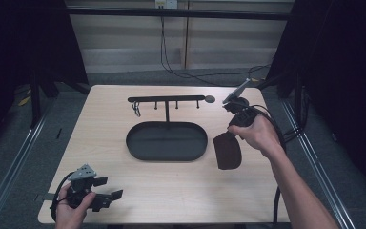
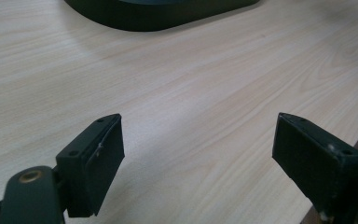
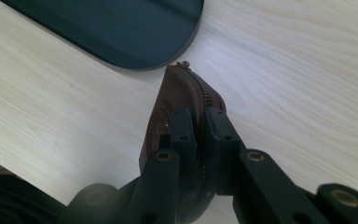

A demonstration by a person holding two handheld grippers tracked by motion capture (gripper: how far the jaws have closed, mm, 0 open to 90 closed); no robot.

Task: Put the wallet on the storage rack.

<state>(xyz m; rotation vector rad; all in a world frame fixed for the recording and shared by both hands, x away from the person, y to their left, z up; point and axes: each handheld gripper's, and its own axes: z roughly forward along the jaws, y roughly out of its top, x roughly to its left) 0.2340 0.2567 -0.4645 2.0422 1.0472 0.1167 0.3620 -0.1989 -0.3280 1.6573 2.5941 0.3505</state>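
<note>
A dark brown zipped pouch (image 1: 228,151) hangs in the air just right of the black oval tray (image 1: 167,141), gripped at its top edge. My right gripper (image 1: 232,130) is shut on it. In the right gripper view the two jaws pinch the pouch (image 3: 177,95) beside its zipper, above the wood and the tray's rim (image 3: 135,60). My left gripper (image 1: 108,191) rests near the table's front left corner, held by a hand. In the left gripper view its jaws (image 2: 198,163) stand wide apart, open over bare wood.
Behind the tray stands a black hook rack (image 1: 167,99) with a key ring (image 1: 137,110) hanging at its left end. The wooden table (image 1: 124,181) has its front edge close to my left gripper. Cables run over the floor beyond the table.
</note>
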